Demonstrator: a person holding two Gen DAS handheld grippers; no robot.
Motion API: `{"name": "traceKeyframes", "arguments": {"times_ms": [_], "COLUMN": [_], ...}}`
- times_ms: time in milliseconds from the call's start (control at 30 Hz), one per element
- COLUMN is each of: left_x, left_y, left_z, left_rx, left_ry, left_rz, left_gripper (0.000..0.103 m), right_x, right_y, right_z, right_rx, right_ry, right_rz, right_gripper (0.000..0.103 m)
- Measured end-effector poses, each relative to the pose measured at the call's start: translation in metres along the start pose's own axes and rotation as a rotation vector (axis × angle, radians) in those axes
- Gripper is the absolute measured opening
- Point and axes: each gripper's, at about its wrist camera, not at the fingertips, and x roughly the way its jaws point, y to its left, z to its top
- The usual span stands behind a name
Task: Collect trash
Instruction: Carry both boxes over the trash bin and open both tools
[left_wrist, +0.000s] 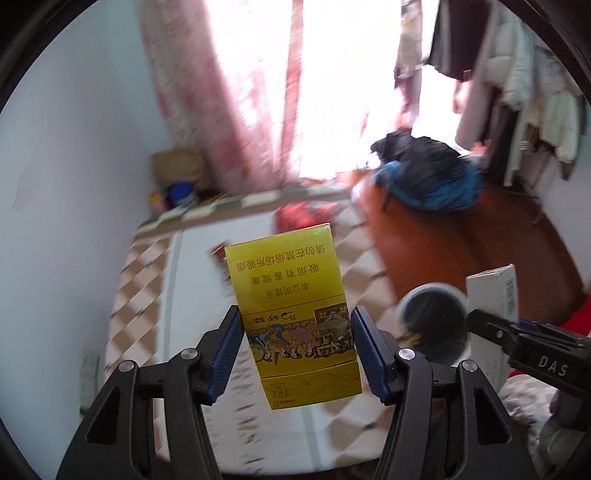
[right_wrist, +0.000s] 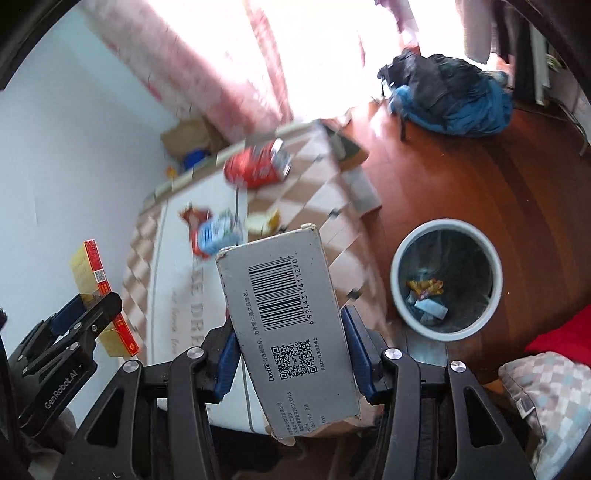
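My left gripper (left_wrist: 295, 343) is shut on a yellow cigarette pack (left_wrist: 291, 295) and holds it above the checked table (left_wrist: 140, 280). The pack also shows in the right wrist view (right_wrist: 99, 291). My right gripper (right_wrist: 288, 350) is shut on a grey toothpaste box (right_wrist: 284, 314) with a barcode, held above the table's right edge. The box also shows in the left wrist view (left_wrist: 491, 299). A white bin (right_wrist: 447, 278) with a dark liner stands on the floor to the right and holds several wrappers. A red can (right_wrist: 256, 166), a blue-white packet (right_wrist: 216, 232) and a yellow wrapper (right_wrist: 262, 221) lie on the table.
A black and blue pile of bags (right_wrist: 450, 96) lies on the wooden floor (right_wrist: 461, 177) at the back. A cardboard box (right_wrist: 188, 136) sits in the corner by the pink curtain (right_wrist: 207, 66). A checked cushion (right_wrist: 554, 398) is at the lower right. Clothes (left_wrist: 517, 74) hang at the right.
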Motion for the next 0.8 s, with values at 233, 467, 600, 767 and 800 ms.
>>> {"name": "traceKeyframes", "arguments": {"times_ms": [233, 467, 600, 767, 800], "left_x": [0.027, 0.108, 0.168, 0.243, 0.255], "left_y": [-0.091, -0.172, -0.202, -0.224, -0.228], "left_z": [0.046, 0.055, 0.049, 0.035, 0.032], "left_rx": [0.103, 0.185, 0.205, 0.187, 0.178], "left_ry": [-0.008, 0.127, 0.254, 0.435, 0.464], "left_rz": [-0.152, -0.244, -0.275, -0.329, -0.337], "left_gripper": [0.056, 0.056, 0.056, 0.056, 0.056], "right_x": [-0.054, -0.020, 0.024, 0.090, 0.102], "right_y": [-0.073, -0.170, -0.218, -0.271, -0.280], "right_z": [0.032, 0.047, 0.050, 0.048, 0.045], "right_rx": [0.098, 0.219, 0.276, 0.342, 0.349], "right_ry": [-0.101, -0.053, 0.020, 0.134, 0.152], "right_rz": [-0.044, -0.155, -0.181, -0.194, -0.192], "right_gripper": [0.053, 0.053, 0.053, 0.053, 0.053]}}
